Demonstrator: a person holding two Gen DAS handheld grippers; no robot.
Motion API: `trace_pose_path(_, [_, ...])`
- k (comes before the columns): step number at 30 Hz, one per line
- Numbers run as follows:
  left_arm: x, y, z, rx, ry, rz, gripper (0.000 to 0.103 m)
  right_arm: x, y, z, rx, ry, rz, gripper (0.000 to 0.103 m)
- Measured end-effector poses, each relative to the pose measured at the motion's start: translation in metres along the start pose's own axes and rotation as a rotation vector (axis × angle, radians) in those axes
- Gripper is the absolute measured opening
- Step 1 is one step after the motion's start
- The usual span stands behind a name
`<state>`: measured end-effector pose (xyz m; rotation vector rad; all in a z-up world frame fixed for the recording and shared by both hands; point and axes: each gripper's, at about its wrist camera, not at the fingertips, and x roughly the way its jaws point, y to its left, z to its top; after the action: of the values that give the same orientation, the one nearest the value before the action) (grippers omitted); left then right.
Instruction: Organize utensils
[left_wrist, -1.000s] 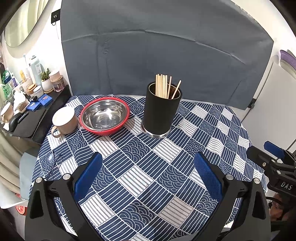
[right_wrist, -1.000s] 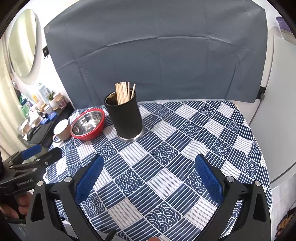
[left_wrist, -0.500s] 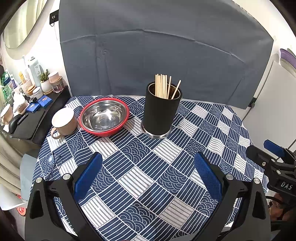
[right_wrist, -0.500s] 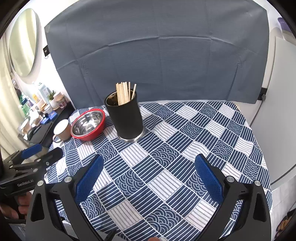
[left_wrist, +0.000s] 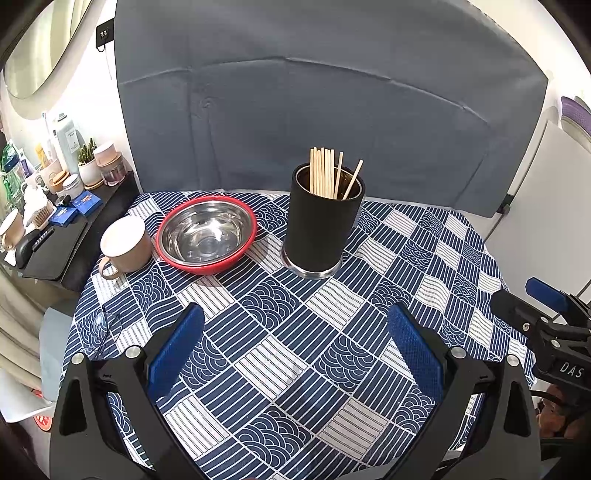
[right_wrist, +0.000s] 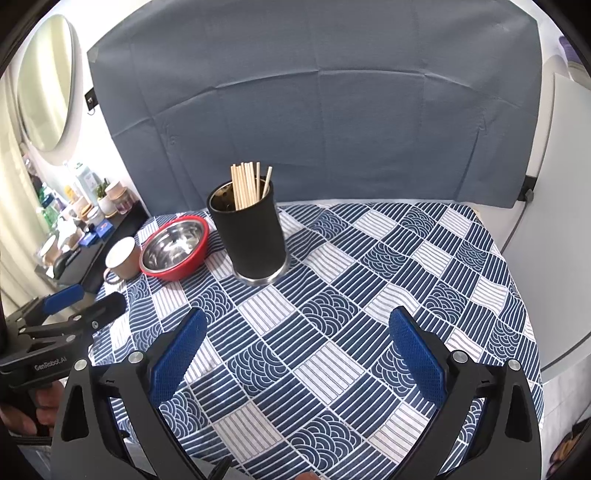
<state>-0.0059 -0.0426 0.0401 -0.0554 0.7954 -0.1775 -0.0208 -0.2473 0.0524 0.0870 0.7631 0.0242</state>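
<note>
Item: tall black cylindrical holder (left_wrist: 324, 218) of wooden chopsticks (left_wrist: 330, 172), upright mid-surface right of red-rimmed steel bowl (left_wrist: 207, 234); left tongs (left_wrist: 295, 345) and right tongs (right_wrist: 301, 345) released, empty; risk: clumsy reach topples holder, scattering sticks.

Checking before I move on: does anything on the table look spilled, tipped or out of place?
Nothing stands out. The black holder stands upright with the chopsticks inside, one or two leaning. The red-rimmed steel bowl and the mug sit upright beside it. Both grippers are open and hold nothing.
</note>
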Motion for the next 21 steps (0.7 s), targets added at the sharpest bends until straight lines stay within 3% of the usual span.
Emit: trace_pose_path(21, [0.0083, 0.0060, 0.0038, -0.022, 0.017, -0.006, 0.097, 0.0065, 0.0021, 0.0033, -0.010, 0.008, 0.000, 0.095])
